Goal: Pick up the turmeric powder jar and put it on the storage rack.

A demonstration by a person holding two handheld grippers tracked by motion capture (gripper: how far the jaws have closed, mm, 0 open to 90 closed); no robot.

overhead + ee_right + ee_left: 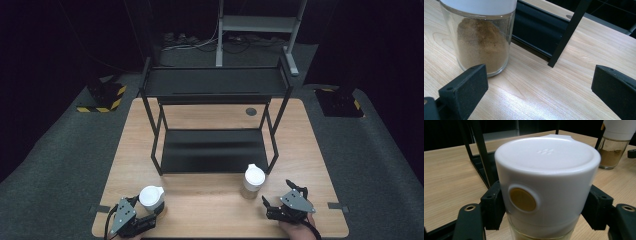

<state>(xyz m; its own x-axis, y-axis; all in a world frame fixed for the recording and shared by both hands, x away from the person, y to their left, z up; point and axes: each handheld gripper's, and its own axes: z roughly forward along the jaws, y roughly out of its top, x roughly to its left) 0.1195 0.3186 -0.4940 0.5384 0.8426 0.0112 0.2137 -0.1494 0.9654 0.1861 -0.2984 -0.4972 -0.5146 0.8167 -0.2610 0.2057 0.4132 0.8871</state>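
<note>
A glass spice jar (151, 197) with a white lid stands at the table's front left. My left gripper (149, 210) is shut on it; in the left gripper view its black pads (492, 205) press both sides of the jar (546, 177), just under the lid with its round tan window. A second jar (253, 181) of brown powder stands upright at the front right, also seen as the jar (614, 142) and the jar (482, 37). My right gripper (276, 192) sits open just right of it. In the right gripper view the gripper (539, 82) has bare wood between its jaws.
A black two-level metal rack (212, 150) stands mid-table behind both jars; its leg (569, 32) is close to the right gripper. The wooden table (210, 200) has bare room between the jars. Dark carpet and stands surround the table.
</note>
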